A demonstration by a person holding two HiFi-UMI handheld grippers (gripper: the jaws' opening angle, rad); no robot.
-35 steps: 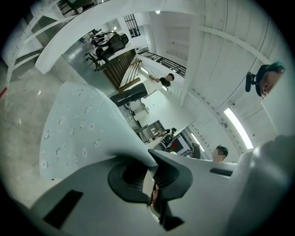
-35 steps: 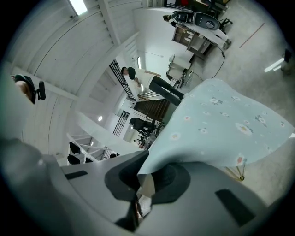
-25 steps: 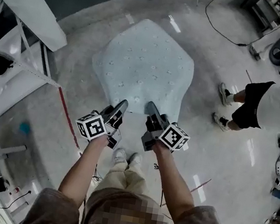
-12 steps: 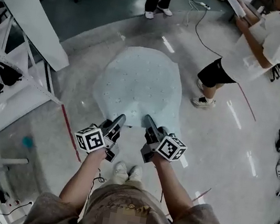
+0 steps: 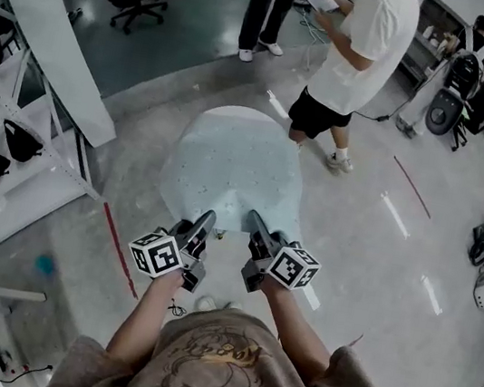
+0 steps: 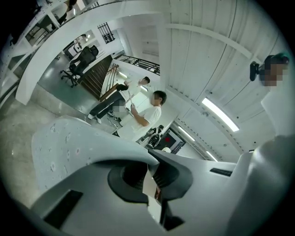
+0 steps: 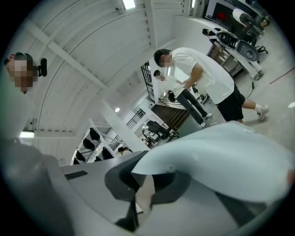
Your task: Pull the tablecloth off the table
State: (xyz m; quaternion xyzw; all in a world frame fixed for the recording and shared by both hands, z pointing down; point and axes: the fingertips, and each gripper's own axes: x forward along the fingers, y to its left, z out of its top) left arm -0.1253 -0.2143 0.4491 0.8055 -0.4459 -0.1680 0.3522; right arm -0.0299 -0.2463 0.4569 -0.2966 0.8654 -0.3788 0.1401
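Pale blue tablecloth (image 5: 237,167) spread ahead; near edge clamped tight in left tool (image 5: 207,220) and right tool (image 5: 255,220).

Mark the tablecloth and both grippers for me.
tablecloth (image 5: 238,164), head view, middle of the spread cloth.
left gripper (image 5: 208,217), head view, fingertips shut on the cloth's near edge.
right gripper (image 5: 255,217), head view, fingertips shut on the cloth's near edge.
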